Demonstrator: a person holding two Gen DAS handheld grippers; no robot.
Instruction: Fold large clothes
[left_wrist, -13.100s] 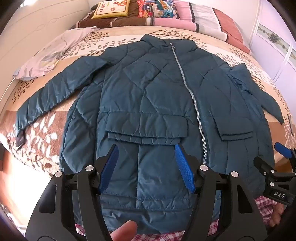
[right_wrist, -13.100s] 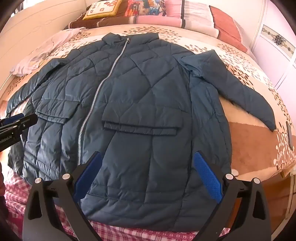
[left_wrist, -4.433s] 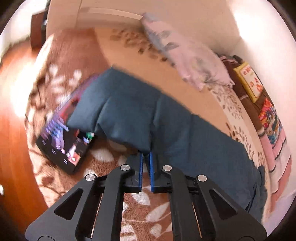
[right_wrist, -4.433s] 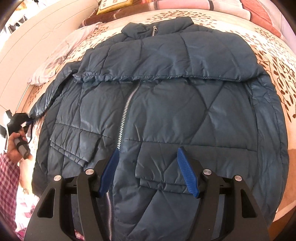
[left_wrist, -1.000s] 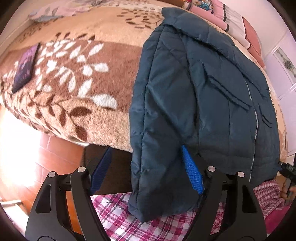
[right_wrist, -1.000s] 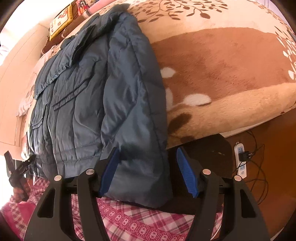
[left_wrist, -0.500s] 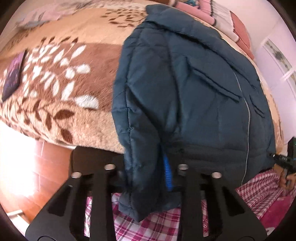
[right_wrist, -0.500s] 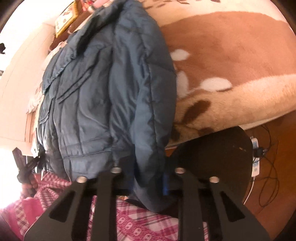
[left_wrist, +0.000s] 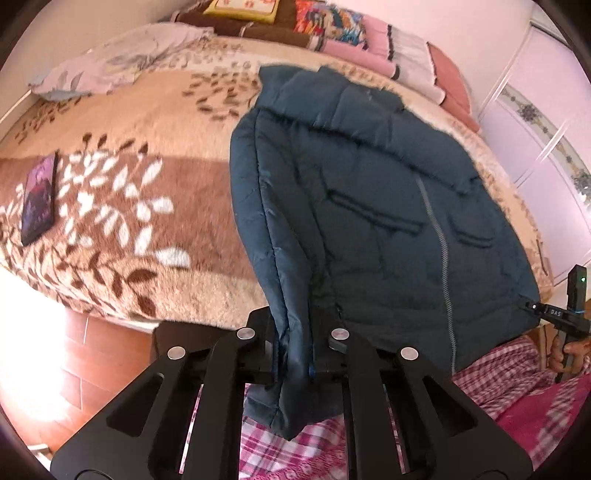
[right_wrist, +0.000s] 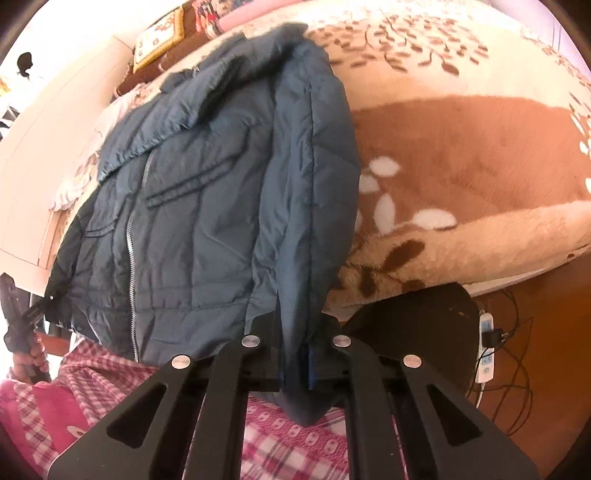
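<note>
Teal jacket (left_wrist: 369, 206) hem clamped by both hand-held grippers; book (left_wrist: 37, 201) on bedspread (left_wrist: 155, 122).

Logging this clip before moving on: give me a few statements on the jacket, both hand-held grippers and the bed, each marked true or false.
1. The left hand-held gripper is shut on the jacket's hem. True.
2. The right hand-held gripper is open and clear of the jacket. False: it is shut on the hem corner.
3. The jacket's zipper is done up. True.
4. A sleeve lies spread out sideways on the blanket. False: no sleeve sticks out.
5. The jacket lies on the floor. False: it lies on the bed, its hem lifted.
</note>
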